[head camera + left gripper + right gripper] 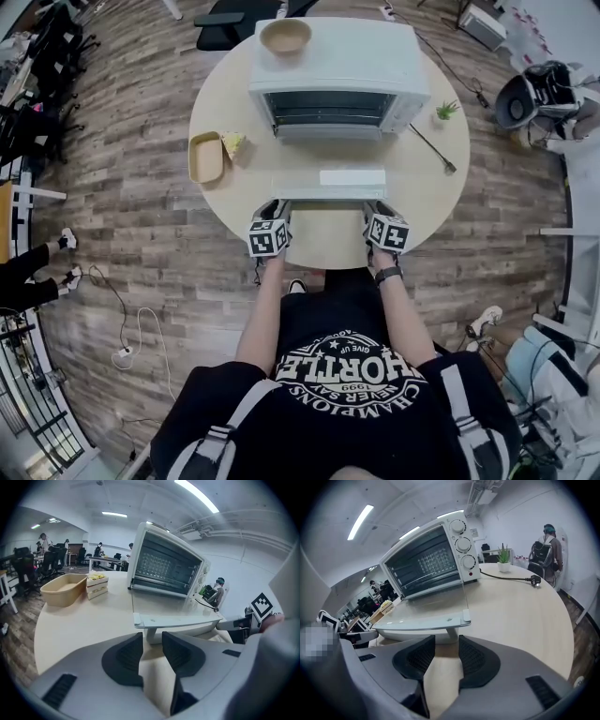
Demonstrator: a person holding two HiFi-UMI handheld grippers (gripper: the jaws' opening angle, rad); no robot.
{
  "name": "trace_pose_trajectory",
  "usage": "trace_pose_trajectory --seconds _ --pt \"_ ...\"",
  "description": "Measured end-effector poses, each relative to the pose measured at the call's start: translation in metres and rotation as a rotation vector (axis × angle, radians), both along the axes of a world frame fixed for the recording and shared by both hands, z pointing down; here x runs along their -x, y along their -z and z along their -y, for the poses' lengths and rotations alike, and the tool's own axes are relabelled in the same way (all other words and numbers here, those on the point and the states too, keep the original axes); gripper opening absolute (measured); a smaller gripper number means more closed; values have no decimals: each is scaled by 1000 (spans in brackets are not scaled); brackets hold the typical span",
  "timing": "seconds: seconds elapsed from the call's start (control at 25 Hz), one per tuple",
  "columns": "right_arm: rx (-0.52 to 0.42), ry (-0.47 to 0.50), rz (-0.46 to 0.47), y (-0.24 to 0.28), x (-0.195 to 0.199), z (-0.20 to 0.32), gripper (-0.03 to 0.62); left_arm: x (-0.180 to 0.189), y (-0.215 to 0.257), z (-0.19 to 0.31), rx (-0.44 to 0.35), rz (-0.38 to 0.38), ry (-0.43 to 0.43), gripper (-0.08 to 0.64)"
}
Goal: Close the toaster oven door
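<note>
A white toaster oven [337,66] stands at the far side of a round table [225,202]. Its glass door [328,155] lies dropped flat toward me, with the white handle bar [328,192] along its near edge. My left gripper [277,210] sits just short of the handle's left end, and my right gripper [375,210] just short of its right end. In the left gripper view the gripper [152,652] is open and empty, with a handle post [152,633] just beyond the pads. The right gripper [446,656] is also open and empty below the door's edge [422,623].
A tan bowl [285,36] rests on top of the oven. On the table's left are a beige tray [206,157] and a piece of cake [232,143]. A small plant [447,110] and the loose power cord [433,150] lie to the right.
</note>
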State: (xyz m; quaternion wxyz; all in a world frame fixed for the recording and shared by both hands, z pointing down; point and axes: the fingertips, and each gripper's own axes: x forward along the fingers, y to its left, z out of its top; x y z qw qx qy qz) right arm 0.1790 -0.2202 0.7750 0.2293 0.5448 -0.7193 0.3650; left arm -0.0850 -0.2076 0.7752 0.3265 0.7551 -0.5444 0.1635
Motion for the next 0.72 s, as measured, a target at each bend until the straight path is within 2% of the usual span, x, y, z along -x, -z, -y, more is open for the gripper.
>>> trace_pose_trajectory --seconds 0.28,0.44,0.48,0.72 --pt "0 20 -14 -1 0 9 150 0 -4 8 14 58 -9 140" --pt "6 15 -16 -2 -6 11 108 -1 -6 9 17 104 -23 83" --pt "10 9 -17 -3 -9 11 93 -1 -6 10 18 106 -23 83" --pt "-4 22 -8 -2 -5 11 92 0 -5 8 15 83 -9 83"
